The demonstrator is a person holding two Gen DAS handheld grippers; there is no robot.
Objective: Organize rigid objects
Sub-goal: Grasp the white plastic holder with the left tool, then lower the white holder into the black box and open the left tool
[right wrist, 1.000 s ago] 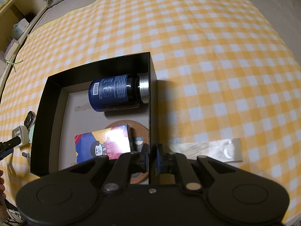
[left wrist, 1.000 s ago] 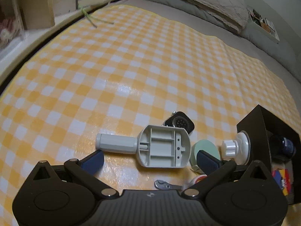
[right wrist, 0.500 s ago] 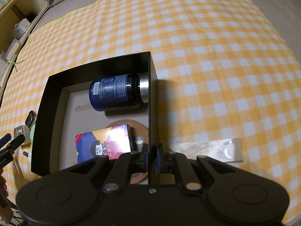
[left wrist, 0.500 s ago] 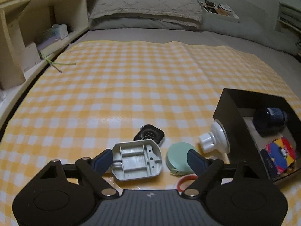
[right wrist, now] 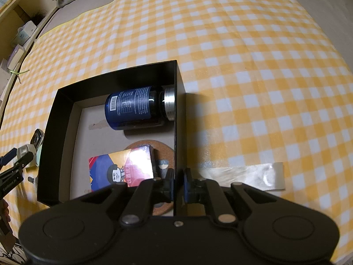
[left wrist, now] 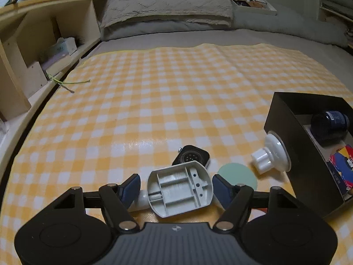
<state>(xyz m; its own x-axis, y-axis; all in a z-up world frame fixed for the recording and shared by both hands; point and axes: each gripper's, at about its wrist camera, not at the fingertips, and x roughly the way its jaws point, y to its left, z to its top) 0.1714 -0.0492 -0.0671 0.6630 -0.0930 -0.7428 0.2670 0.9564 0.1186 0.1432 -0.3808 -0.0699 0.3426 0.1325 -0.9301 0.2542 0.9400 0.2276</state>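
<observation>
A grey plastic housing (left wrist: 179, 190) with a pale handle lies on the yellow checked cloth, hollow side up. My left gripper (left wrist: 176, 186) straddles it and its jaws are closing; the blue pads (left wrist: 131, 186) stand just clear of its sides. Just behind it are a black watch body (left wrist: 190, 158), a mint green disc (left wrist: 238, 175) and a white suction knob (left wrist: 270, 158) leaning on the black box (left wrist: 284, 137). My right gripper (right wrist: 178, 183) is shut on the box's right wall (right wrist: 176, 110). Inside the box lie a blue bottle (right wrist: 134, 110), a colourful card box (right wrist: 121, 170) and a cork coaster (right wrist: 163, 152).
A strip of clear tape (right wrist: 242, 174) lies on the cloth to the right of the box. A wooden shelf unit (left wrist: 44, 44) runs along the left edge, with pillows (left wrist: 167, 6) at the far end. A green twist tie (left wrist: 68, 82) rests near the shelf.
The left view has rolled level and drawn closer, and its jaws have narrowed from wide apart to either side of the grey housing. The right gripper and box have not moved.
</observation>
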